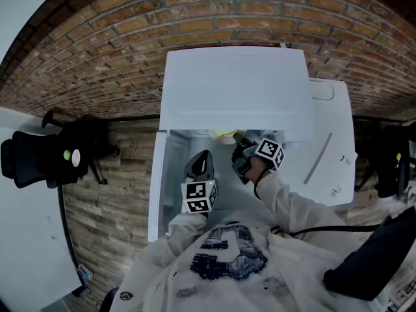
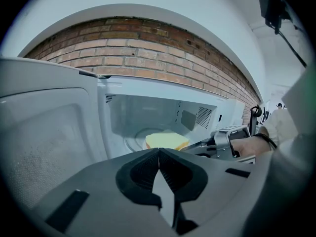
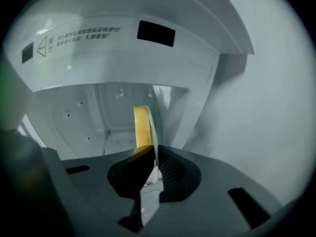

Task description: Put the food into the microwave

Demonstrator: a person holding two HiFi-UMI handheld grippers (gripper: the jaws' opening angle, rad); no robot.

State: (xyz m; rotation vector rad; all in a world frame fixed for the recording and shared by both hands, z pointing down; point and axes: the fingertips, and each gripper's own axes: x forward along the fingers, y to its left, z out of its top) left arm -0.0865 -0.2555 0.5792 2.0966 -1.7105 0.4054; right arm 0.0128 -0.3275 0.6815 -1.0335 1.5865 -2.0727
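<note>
Right hand-held gripper (image 3: 149,156) outstretched, pinching food (image 3: 141,126)

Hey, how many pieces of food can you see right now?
1. A yellow slice is inside the open microwave, with the right gripper shut on its edge. Other pieces could be hidden behind the gripper bodies.
</note>
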